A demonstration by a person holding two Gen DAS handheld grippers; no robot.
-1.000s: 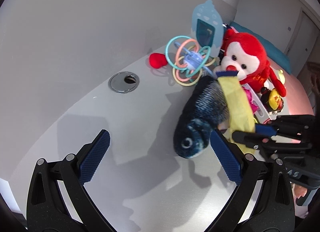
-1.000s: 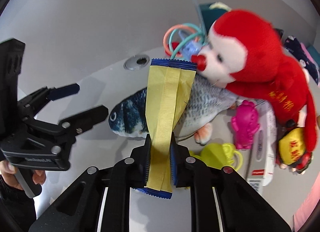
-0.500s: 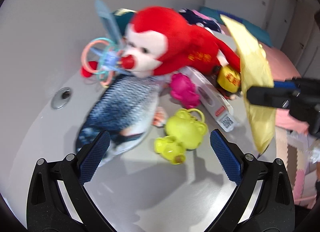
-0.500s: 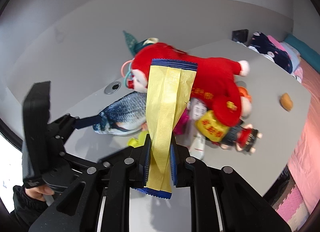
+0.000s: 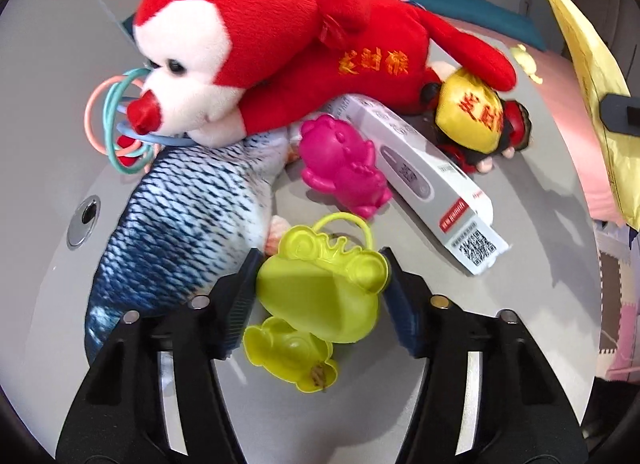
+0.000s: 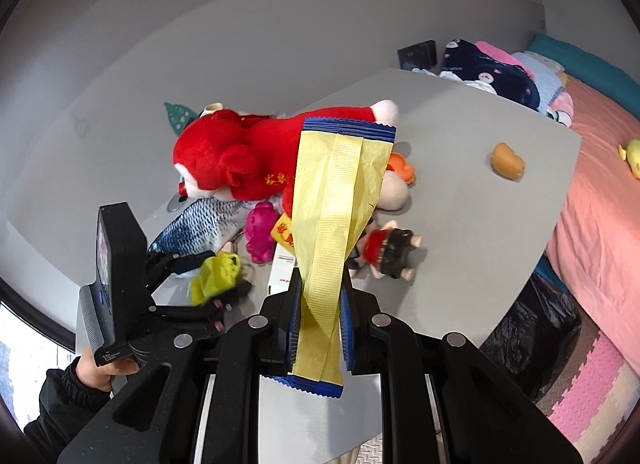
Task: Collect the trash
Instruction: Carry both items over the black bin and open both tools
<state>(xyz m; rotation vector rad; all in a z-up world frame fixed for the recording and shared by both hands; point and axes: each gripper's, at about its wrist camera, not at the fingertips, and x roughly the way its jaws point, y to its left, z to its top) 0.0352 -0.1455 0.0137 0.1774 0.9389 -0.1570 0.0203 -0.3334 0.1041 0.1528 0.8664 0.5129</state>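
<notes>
My right gripper [image 6: 320, 304] is shut on a yellow wrapper [image 6: 336, 203] with blue crimped ends, held upright above the grey table [image 6: 480, 264]. The same wrapper [image 5: 592, 83] shows at the right edge of the left wrist view. My left gripper [image 5: 320, 260] points down at a yellow-green frog toy [image 5: 320, 296] lying on the table. Its jaws are closing, and both blue pads [image 5: 244, 284] touch the toy's sides. From the right wrist view, the left gripper [image 6: 216, 276] sits at the left, a hand on its handle, with the blurred toy [image 6: 214, 274] between its fingers.
A red monkey plush [image 5: 260, 43], a blue fish plush [image 5: 180, 232], a pink mould [image 5: 344, 163] and a white box [image 5: 432, 183] crowd the table beyond the toy. An orange piece [image 6: 507, 161] lies far right. A black bag [image 6: 532, 336] hangs by the table edge, beside a pink bed [image 6: 600, 183].
The left gripper has swung from the fish over to the yellow-green toy, dropped lower, and its wide jaws have narrowed onto it. The right gripper has drawn back with the wrapper.
</notes>
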